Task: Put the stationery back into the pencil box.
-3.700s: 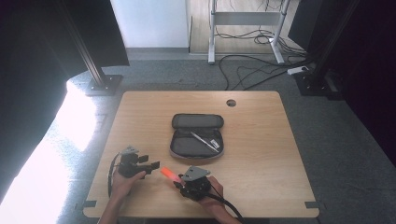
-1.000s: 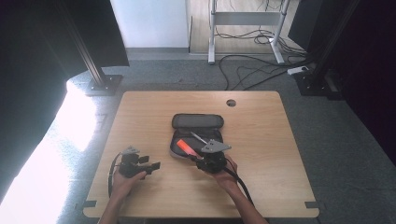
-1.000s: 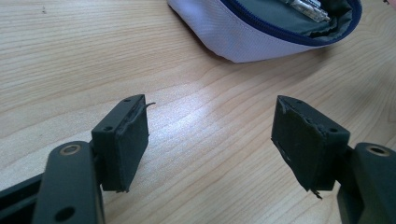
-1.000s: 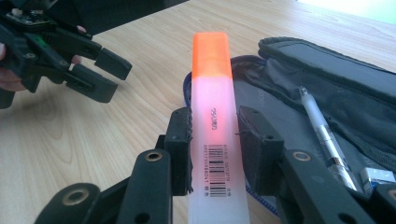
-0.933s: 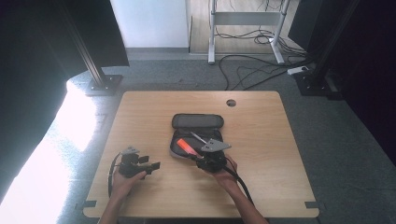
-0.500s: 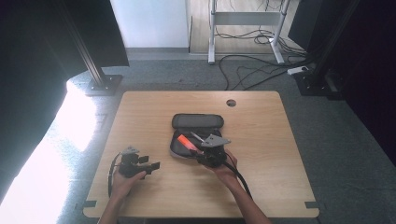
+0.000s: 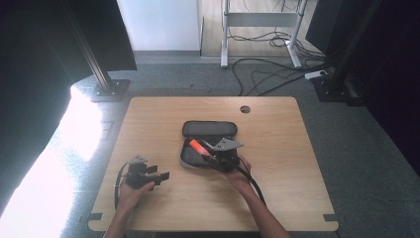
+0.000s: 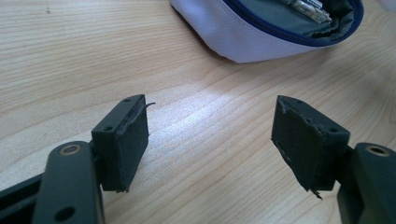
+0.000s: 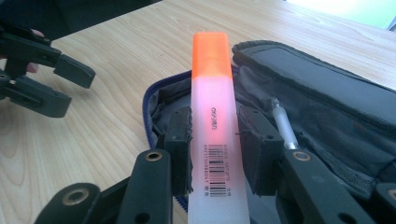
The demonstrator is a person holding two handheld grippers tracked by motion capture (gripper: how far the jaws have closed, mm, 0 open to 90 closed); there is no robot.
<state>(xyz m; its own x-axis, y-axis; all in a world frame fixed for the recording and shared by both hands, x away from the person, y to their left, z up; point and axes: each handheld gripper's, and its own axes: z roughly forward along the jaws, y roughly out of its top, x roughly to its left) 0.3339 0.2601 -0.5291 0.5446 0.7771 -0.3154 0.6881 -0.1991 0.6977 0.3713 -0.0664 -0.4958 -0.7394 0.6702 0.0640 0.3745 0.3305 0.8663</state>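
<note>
An orange highlighter (image 9: 212, 116) with a barcode on its pale barrel is clamped between the pads of my right gripper (image 9: 214, 140), orange cap pointing away. In the high view the right gripper (image 7: 210, 154) holds the highlighter (image 7: 199, 147) over the open pencil case (image 7: 195, 161) at mid-table. The case's grey lining (image 9: 327, 107) has a clear pen (image 9: 285, 126) lying in it. My left gripper (image 7: 162, 178) rests near the front left of the table, jaws open. Between its pads (image 8: 210, 135) there is bare wood, with the case's white side (image 8: 243, 37) beyond.
The wooden table (image 7: 277, 188) has a round cable hole (image 7: 245, 109) at the back. The left gripper (image 9: 46, 70) sits left of the case in the right gripper view. Cables and stand legs cover the floor behind the table.
My right gripper has carried the highlighter from the table's front, beside the left gripper, back over the open case, creeping further over it in the last second. The left gripper has stayed put.
</note>
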